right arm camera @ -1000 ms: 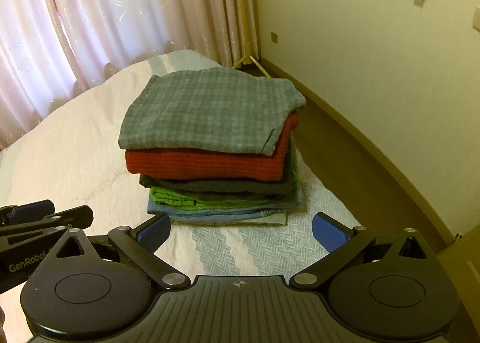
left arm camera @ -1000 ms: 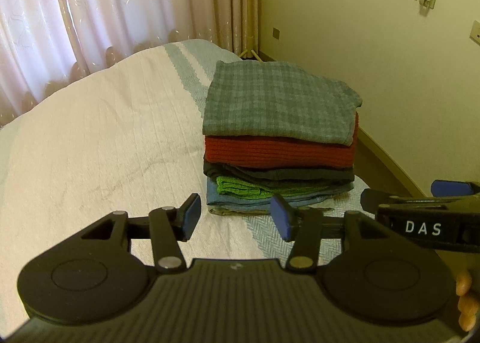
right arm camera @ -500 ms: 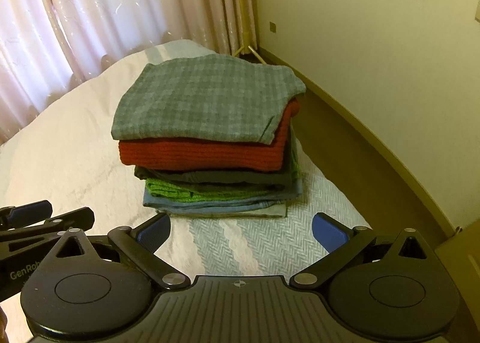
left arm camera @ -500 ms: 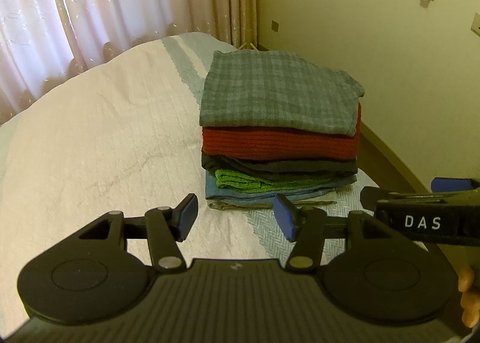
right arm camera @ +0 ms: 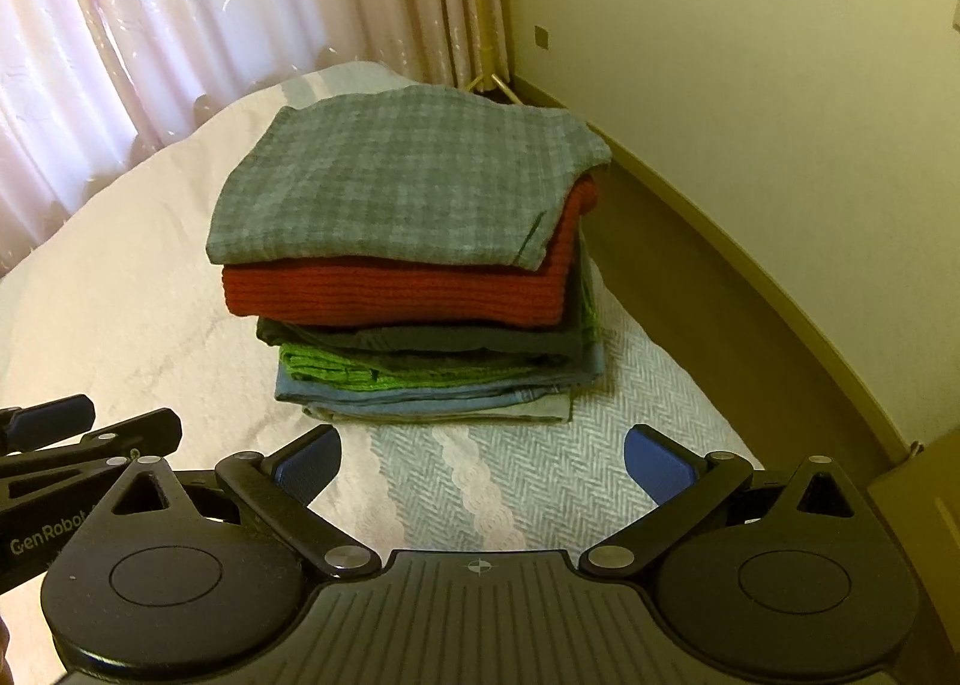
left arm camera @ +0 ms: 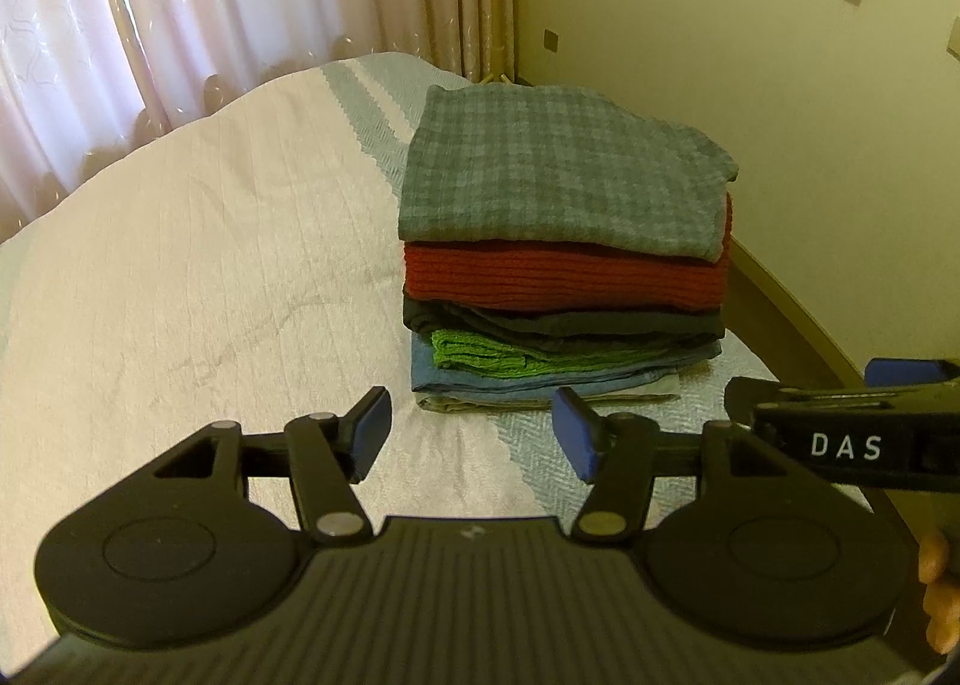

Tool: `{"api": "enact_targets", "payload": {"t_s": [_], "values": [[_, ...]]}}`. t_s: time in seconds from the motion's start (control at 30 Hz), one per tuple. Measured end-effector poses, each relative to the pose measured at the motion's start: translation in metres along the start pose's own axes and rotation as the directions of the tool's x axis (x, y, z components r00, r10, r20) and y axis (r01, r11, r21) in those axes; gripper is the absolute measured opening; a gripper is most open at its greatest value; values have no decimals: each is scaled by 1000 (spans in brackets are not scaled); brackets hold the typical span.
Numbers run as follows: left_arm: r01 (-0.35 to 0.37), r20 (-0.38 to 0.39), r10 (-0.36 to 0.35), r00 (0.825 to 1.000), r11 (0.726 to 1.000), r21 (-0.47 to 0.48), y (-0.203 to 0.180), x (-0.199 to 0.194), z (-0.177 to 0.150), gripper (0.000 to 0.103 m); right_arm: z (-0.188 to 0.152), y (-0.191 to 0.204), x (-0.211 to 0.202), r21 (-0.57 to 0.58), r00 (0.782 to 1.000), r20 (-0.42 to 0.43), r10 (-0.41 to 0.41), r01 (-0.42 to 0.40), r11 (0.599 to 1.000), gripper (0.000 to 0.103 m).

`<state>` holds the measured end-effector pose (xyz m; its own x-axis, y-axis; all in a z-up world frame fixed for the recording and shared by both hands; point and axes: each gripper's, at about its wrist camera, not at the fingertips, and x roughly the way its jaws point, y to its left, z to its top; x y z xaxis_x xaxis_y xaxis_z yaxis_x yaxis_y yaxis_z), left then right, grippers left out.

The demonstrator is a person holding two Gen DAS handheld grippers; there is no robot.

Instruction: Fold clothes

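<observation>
Your bed (left arm camera: 198,241) carries the stack of folded clothes (left arm camera: 564,289) near its right edge: grey checked shirt (right arm camera: 396,181) on top, red sweater (right arm camera: 396,292) beneath, then dark, green and blue layers. Your left hand-held gripper (left arm camera: 474,433) and right hand-held gripper (right arm camera: 483,460) hover before it, both spread and empty.

Both views have drawn closer to the clothes stack (left arm camera: 564,265).

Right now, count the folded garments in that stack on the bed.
6 visible: grey plaid on top, then red knit, dark grey, green, blue, pale one at the bottom. Thin layers may be hidden.
</observation>
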<state>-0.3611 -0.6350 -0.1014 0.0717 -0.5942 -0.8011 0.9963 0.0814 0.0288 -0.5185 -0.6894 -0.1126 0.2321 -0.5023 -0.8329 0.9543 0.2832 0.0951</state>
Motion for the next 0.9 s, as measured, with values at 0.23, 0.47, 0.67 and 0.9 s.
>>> {"api": "enact_targets", "payload": {"t_s": [0.23,0.47,0.67,0.9], "values": [[4,-8,-4,1000,1000,1,0,5,0,58,0,-2,5,5,1000,-10,-6,6,1000,103],[8,-16,-8,1000,1000,9,-2,13,0,61,-1,-6,11,7,1000,-25,-11,11,1000,103],[2,-36,-1,999,1000,20,-5,24,-1,61,-2,-12,17,23,999,-40,-22,23,999,103],[6,-51,-4,999,999,33,-10,34,0,61,-2,-17,22,31,998,-51,-27,29,999,103]]}}
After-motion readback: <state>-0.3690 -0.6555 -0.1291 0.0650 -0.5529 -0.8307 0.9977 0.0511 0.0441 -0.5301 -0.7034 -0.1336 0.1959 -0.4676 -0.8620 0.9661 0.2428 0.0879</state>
